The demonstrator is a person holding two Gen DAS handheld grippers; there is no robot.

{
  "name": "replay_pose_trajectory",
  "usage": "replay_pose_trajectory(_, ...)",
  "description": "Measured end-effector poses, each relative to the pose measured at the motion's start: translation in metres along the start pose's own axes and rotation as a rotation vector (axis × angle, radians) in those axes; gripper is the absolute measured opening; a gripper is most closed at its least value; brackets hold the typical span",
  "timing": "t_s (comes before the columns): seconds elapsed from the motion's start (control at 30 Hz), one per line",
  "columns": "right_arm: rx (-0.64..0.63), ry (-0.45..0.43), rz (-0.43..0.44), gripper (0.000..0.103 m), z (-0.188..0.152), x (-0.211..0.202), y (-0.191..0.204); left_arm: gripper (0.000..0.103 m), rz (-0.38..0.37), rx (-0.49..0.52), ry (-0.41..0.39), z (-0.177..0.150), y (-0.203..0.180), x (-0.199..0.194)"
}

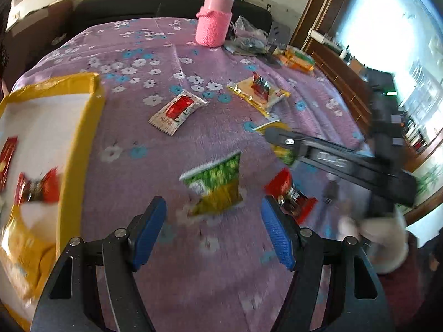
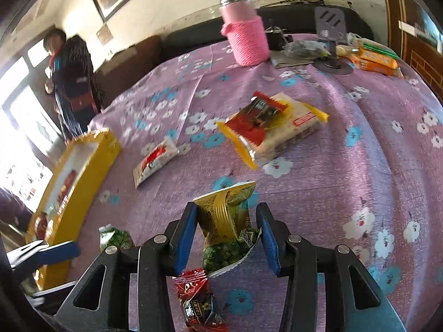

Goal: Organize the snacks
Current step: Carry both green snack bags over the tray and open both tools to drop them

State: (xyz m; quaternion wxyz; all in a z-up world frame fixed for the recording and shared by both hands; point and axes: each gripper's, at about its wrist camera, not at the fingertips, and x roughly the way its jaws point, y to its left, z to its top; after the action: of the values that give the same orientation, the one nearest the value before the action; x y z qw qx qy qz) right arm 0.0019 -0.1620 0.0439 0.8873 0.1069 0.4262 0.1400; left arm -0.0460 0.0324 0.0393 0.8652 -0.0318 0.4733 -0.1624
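Left wrist view first: the left claw (image 1: 214,231) is spread wide with nothing in it, hovering over a green and yellow snack packet (image 1: 216,186) lying flat on the table (image 1: 155,144). A red candy pack (image 1: 290,193) sits just beside its right finger. If that green packet is the target, I'd come straight down and straddle the short side, since crinkly foil slides under rubber pads. The yellow box (image 1: 80,141) is off to the left with a few packs already inside, so that looks like the drop spot. A white and red sachet (image 1: 177,112) lies further out.

Right wrist view: the right claw (image 2: 225,233) has a gold and green pea packet (image 2: 229,227) standing up between its blue ribbed pads; the left pad touches it, the right one shows a gap, so I'd call it not pinched yet. Squeeze on the ridged gold seal, it's the stiffest bit. A red wrapped candy (image 2: 195,298) lies below, and a clear wafer bag (image 2: 271,127) with a red pack on top lies further back. The cloth is soft, purple and flowery, a bit wrinkled.
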Motion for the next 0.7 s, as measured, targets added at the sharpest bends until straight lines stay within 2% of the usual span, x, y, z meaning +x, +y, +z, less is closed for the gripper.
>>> replay_pose_trajectory(0.03,0.008,-0.004,0.009,0.045,0.0,-0.002,-0.001,0.07,0.02,0.01,0.008,0.003,-0.003,0.009)
replay_pose_trajectory(0.2,0.009,-0.005,0.032,0.045,0.0,-0.002,-0.001,0.07,0.025,0.05,0.011,0.011,-0.011,0.033)
replay_pose_trajectory(0.23,0.01,-0.004,0.036,0.045,-0.001,-0.002,-0.001,0.061,0.027,0.062,0.005,0.012,-0.013,0.034)
replay_pose_trajectory(0.27,0.009,-0.003,0.038,0.045,-0.001,-0.002,-0.001,0.033,0.028,0.074,0.0,0.011,-0.015,0.035)
replay_pose_trajectory(0.3,0.009,-0.004,0.04,0.045,-0.001,-0.002,-0.001,0.03,0.021,0.081,0.009,0.01,-0.015,0.037)
replay_pose_trajectory(0.5,0.02,-0.008,0.053,0.045,-0.003,-0.002,-0.002,0.03,0.003,0.049,-0.014,0.006,-0.009,0.026)
replay_pose_trajectory(0.7,0.029,-0.029,0.07,0.045,-0.004,-0.005,-0.001,0.03,-0.04,-0.023,-0.075,0.0,0.007,-0.013)
